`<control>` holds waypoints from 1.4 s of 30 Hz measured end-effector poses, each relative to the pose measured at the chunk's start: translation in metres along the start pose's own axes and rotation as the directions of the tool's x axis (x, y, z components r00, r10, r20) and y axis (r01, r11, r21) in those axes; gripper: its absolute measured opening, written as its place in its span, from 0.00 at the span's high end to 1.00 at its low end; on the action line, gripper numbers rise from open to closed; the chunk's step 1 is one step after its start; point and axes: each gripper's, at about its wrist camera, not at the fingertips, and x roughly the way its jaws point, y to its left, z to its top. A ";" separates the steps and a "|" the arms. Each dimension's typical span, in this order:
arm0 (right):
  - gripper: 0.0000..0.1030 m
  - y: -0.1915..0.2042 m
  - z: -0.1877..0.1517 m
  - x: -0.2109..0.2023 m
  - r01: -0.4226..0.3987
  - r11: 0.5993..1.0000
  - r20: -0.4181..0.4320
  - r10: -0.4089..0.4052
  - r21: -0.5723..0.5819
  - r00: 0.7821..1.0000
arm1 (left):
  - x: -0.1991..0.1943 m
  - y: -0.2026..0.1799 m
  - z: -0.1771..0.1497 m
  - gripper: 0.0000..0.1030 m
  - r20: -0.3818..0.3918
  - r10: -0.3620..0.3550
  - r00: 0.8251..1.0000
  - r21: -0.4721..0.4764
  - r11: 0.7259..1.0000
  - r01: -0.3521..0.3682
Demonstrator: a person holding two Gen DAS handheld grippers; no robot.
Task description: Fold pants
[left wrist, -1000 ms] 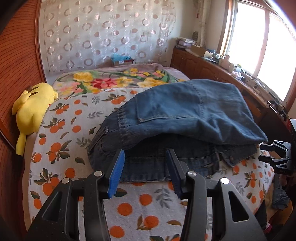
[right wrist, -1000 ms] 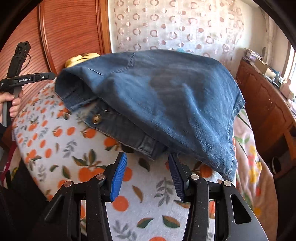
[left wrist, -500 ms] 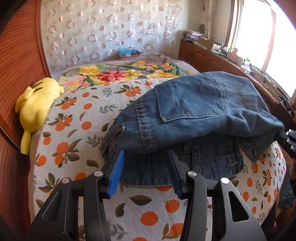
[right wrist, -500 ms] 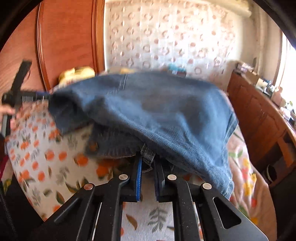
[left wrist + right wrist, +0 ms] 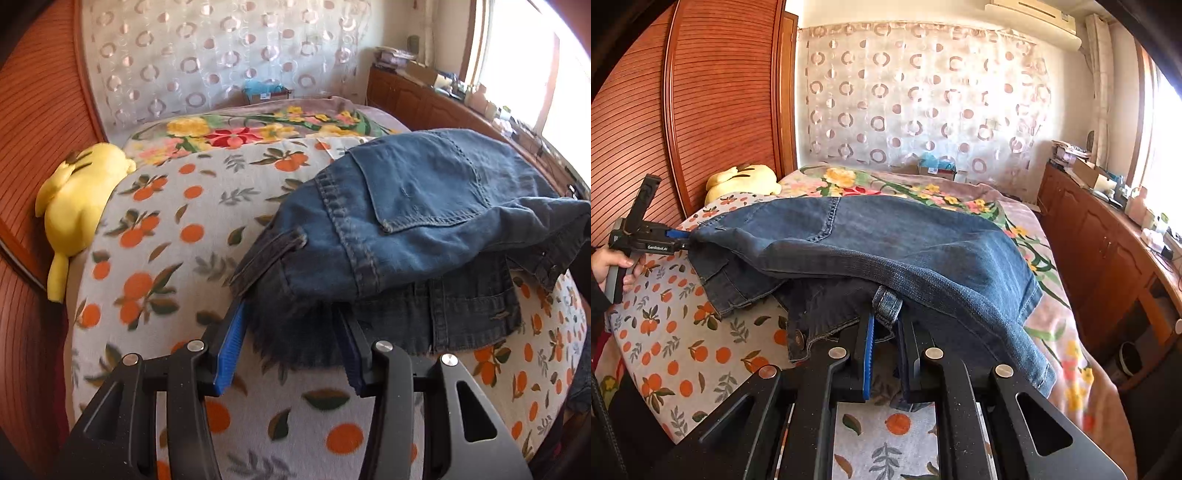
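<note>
Right-wrist view first: my right hand-held gripper [image 5: 886, 328] has its jaws drawn nearly together, clamped on the waistband of the jeans [image 5: 905, 251] right by a belt loop [image 5: 887, 303], and the denim is bunched between the blue pads. From that grip the cloth runs away from me as a raised ridge toward the far corner of the garment, where I see my left hand-held gripper [image 5: 687, 239] side-on, its tip touching the edge of the denim, with the person's hand [image 5: 614, 263] wrapped round its handle.

From the left-wrist view, the left hand-held gripper [image 5: 291, 317] stands about half spread, its two blue pads either side of a dark fold of the jeans [image 5: 424, 221]. I cannot tell whether the pads press on the cloth or only straddle it. A back pocket [image 5: 421, 184] faces up on the top layer, and a darker layer lies under it.

The jeans lie on a bed, on an orange-print blanket [image 5: 159, 273], partly lifted off it at my right grip. Beyond it is a floral blanket [image 5: 923, 192]. A yellow plush toy [image 5: 79, 199] rests against the wooden headboard [image 5: 720, 92]. A wooden cabinet [image 5: 1108, 258] runs along the window side.
</note>
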 end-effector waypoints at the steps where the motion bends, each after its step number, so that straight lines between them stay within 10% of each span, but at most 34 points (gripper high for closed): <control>1: 0.90 -0.002 0.001 -0.001 -0.002 1.000 -0.003 0.002 0.001 1.000 | 0.002 -0.002 0.003 0.53 0.004 0.004 1.000 0.012 1.000 -0.004; 8: 0.90 -0.015 0.013 -0.010 -0.012 1.000 -0.008 0.013 0.006 1.000 | -0.011 -0.015 0.032 0.89 0.052 -0.029 0.998 0.028 0.999 0.028; 26: 0.90 -0.005 0.057 -0.143 -0.077 0.994 0.125 0.086 -0.079 0.988 | -0.228 -0.055 0.164 0.91 0.402 0.046 0.915 0.053 0.996 -0.074; 30: 0.90 0.011 0.048 -0.154 -0.165 0.980 0.096 0.176 -0.114 0.980 | -0.221 -0.050 0.178 0.91 0.399 0.092 0.913 0.038 0.992 -0.116; 42: 0.90 0.098 -0.026 -0.057 -0.368 0.915 -0.152 0.345 -0.166 0.926 | -0.089 -0.038 0.142 0.90 0.169 0.117 0.979 0.019 0.992 -0.122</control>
